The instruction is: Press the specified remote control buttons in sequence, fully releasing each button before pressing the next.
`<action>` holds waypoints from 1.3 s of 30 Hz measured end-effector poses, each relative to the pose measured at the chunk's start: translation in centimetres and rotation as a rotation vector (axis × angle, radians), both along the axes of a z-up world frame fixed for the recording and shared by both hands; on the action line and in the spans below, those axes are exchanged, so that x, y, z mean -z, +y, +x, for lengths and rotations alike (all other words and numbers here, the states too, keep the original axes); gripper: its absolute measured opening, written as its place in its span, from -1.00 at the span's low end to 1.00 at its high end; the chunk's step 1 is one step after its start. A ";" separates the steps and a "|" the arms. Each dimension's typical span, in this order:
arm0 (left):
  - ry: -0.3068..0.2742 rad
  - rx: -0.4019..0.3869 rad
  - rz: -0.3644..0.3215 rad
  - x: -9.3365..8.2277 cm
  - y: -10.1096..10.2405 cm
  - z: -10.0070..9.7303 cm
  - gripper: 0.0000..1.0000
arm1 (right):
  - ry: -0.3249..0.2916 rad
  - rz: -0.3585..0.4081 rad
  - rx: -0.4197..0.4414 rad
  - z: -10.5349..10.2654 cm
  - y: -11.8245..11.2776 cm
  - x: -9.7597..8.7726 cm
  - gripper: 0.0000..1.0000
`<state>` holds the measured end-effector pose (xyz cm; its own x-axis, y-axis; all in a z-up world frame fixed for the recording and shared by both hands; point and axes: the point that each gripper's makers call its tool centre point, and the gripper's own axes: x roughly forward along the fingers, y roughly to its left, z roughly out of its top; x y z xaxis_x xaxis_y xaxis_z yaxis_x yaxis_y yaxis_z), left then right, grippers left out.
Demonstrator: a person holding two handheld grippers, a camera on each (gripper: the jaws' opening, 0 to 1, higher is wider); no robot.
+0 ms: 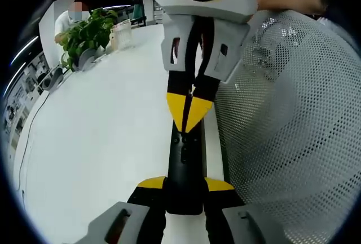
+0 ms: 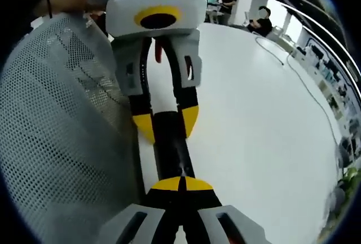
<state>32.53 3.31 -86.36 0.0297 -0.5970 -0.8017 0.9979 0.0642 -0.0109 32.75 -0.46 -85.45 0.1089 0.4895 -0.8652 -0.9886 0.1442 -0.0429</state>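
Gripping remote (image 1: 185, 165) (left tool (image 1: 185, 183)), right tool (image 1: 190, 114) pressing, table (image 1: 101, 142) edge beside.

One black remote (image 1: 185, 165), two tools, one potted plant (image 1: 87, 34), one mesh chair back (image 1: 293, 125).

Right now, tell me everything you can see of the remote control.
The remote control is a slim black bar, seemingly plastic, with small dark buttons down its face. It lies along the white table beside a white mesh surface. The left tongs clamp one end; the right tongs, shut, press their yellow tips on its face.
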 end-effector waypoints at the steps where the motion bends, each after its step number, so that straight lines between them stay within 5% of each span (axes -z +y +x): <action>1: 0.001 0.001 -0.002 0.0 0.0 0.0 -0.51 | -0.001 0.000 -0.001 0.0 0.0 0.0 -1.00; 39: -0.001 0.008 -0.003 0.0 -0.1 0.1 -0.51 | -0.002 -0.006 -0.033 -0.3 -0.2 0.0 -0.98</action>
